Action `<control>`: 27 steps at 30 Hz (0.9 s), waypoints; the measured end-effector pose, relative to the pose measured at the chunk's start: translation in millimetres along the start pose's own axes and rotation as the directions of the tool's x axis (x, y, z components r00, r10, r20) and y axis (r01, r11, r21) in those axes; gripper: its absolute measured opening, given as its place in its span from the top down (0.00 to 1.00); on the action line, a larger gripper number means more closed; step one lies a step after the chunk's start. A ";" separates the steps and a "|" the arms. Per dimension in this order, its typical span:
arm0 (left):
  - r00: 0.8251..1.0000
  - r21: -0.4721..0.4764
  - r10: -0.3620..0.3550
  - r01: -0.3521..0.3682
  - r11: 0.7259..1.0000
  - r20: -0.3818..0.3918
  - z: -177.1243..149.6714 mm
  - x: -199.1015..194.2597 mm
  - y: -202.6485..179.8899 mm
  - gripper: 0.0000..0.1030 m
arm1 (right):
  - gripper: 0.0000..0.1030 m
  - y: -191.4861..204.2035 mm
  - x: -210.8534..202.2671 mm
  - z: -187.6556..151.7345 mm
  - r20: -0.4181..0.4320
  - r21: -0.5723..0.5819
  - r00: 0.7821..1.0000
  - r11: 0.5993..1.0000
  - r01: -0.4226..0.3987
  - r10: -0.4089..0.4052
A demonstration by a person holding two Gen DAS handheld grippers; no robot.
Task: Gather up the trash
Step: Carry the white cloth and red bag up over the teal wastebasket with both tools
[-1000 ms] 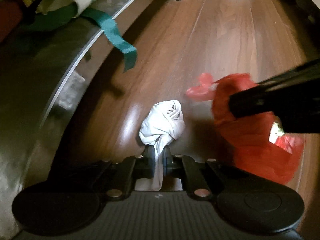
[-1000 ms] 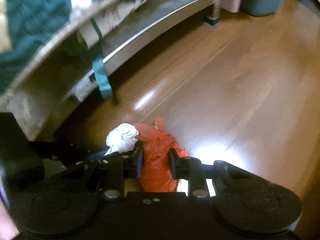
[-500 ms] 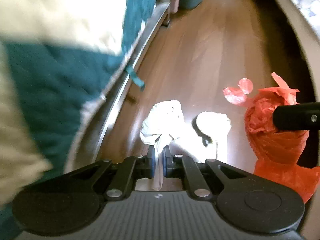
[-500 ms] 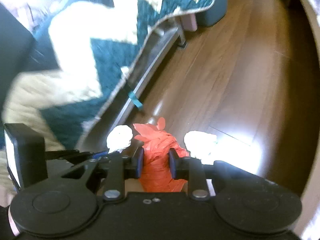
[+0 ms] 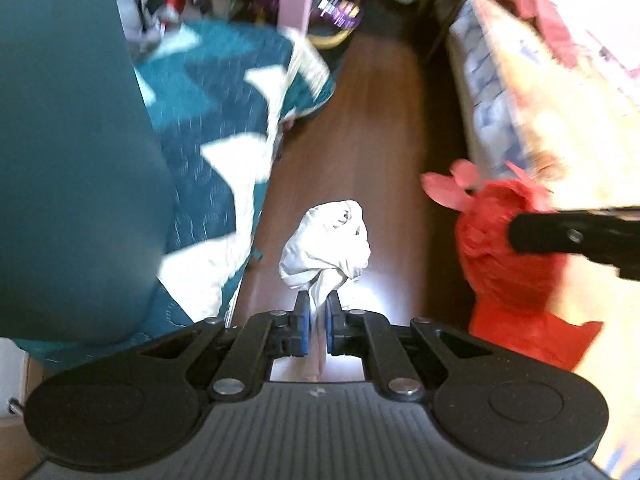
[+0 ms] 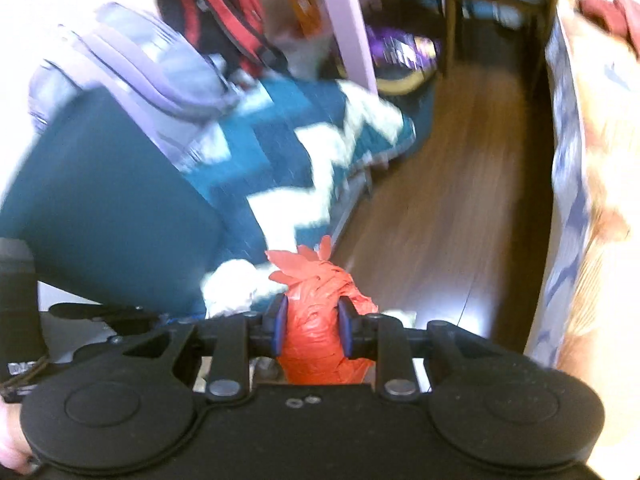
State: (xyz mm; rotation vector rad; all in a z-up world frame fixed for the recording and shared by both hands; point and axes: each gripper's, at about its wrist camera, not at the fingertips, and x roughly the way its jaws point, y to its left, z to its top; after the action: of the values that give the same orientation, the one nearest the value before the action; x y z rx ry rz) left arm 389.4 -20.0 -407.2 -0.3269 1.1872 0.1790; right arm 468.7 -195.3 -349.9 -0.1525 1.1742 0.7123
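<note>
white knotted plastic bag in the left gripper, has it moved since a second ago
Yes: the white knotted plastic bag has gone up, away from the brown wooden floor.

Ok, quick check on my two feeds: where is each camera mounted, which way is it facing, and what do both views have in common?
Left wrist: on the left gripper, looking steeply down its fingers at the wood floor; the jaws pinch a white bag.
Right wrist: on the right gripper, also angled down; its pads clamp a red bag; a hand shows bottom left.
Shared: both bags, the floor, the teal-and-white quilt, and the bed on the right.
</note>
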 end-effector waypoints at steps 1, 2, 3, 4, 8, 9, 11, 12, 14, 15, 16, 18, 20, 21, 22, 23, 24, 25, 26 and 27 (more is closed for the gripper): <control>1.000 0.002 -0.013 0.013 1.000 0.007 7.3 -20.4 2.3 0.93 | 0.76 8.2 -13.1 7.7 0.007 -0.008 1.000 1.000 -0.006 0.006; 0.999 0.004 -0.027 0.027 1.000 0.019 13.4 -40.6 2.3 0.93 | 0.76 16.2 -24.7 14.3 0.016 -0.011 1.000 1.000 -0.010 0.010; 0.999 0.007 -0.038 0.038 0.999 0.028 21.7 -60.2 3.8 0.93 | 0.76 25.4 -36.5 22.1 0.025 -0.018 1.000 1.000 -0.015 0.015; 0.998 0.011 -0.046 0.046 0.999 0.039 29.2 -79.3 5.9 0.93 | 0.76 35.5 -47.6 30.2 0.030 -0.032 0.999 0.999 -0.017 0.018; 0.996 -0.022 -0.053 0.055 0.998 0.071 44.0 -137.1 12.3 0.93 | 0.76 69.6 -79.1 57.1 0.063 -0.050 0.997 0.998 -0.031 0.034; 0.996 -0.040 -0.049 0.052 0.998 0.076 49.8 -146.0 18.6 0.93 | 0.76 79.1 -85.5 64.2 0.075 -0.052 0.996 0.998 -0.034 0.038; 0.994 -0.062 -0.049 0.055 0.997 0.094 60.1 -166.0 29.3 0.93 | 0.76 96.5 -95.1 75.6 0.090 -0.059 0.995 0.997 -0.046 0.051; 0.993 -0.064 -0.040 0.047 0.997 0.110 64.9 -178.5 33.8 0.93 | 0.76 105.2 -98.5 79.8 0.096 -0.062 0.994 0.997 -0.045 0.050; 0.989 -0.076 -0.023 0.034 0.997 0.143 74.2 -198.9 47.9 0.93 | 0.76 121.4 -100.1 89.1 0.106 -0.059 0.992 0.997 -0.057 0.063; 0.988 -0.084 -0.014 0.027 0.996 0.151 78.5 -205.1 54.7 0.93 | 0.76 130.8 -101.8 94.4 0.112 -0.049 0.991 0.997 -0.068 0.073; 0.988 -0.094 -0.006 0.021 0.995 0.157 83.1 -213.2 63.6 0.93 | 0.76 138.8 -103.0 98.6 0.116 -0.041 0.990 0.996 -0.075 0.080; 0.986 -0.115 0.002 0.017 0.993 0.165 88.9 -223.2 81.7 0.93 | 0.76 157.6 -102.9 108.2 0.127 -0.030 0.987 0.995 -0.099 0.102; 0.986 -0.127 0.017 0.005 0.992 0.168 93.8 -229.0 100.4 0.93 | 0.76 174.6 -99.5 117.1 0.132 -0.023 0.984 0.993 -0.115 0.118; 0.986 -0.135 0.022 0.001 0.991 0.167 95.8 -232.3 110.1 0.93 | 0.76 183.9 -96.2 122.4 0.131 -0.020 0.984 0.992 -0.122 0.124; 0.986 -0.146 0.023 0.001 0.989 0.163 98.4 -233.4 121.2 0.93 | 0.76 192.5 -91.6 128.3 0.128 -0.016 0.984 0.992 -0.126 0.127; 0.987 -0.150 0.024 0.000 0.989 0.162 97.8 -236.6 131.1 0.93 | 0.76 199.7 -88.0 132.1 0.126 -0.013 0.983 0.991 -0.130 0.131; 0.985 -0.154 0.034 -0.008 0.988 0.167 98.3 -238.2 140.0 0.93 | 0.76 208.4 -82.9 136.4 0.125 -0.012 0.983 0.991 -0.134 0.134; 0.984 -0.160 0.043 -0.015 0.987 0.171 98.8 -241.6 149.7 0.93 | 0.76 215.6 -79.3 138.9 0.125 -0.014 0.983 0.991 -0.131 0.132; 0.984 -0.166 0.042 -0.013 0.986 0.172 98.8 -245.2 160.9 0.93 | 0.76 222.8 -75.9 140.5 0.128 -0.019 0.983 0.991 -0.131 0.132; 0.984 -0.168 0.041 -0.012 0.986 0.174 99.8 -246.3 168.6 0.93 | 0.76 229.6 -71.4 142.0 0.131 -0.023 0.982 0.991 -0.131 0.133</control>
State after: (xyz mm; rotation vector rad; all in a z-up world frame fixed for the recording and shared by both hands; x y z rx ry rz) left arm 334.8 180.9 -171.0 -0.4332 1.0024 0.3258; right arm 432.8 17.7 -173.0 -0.0390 1.0590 0.8352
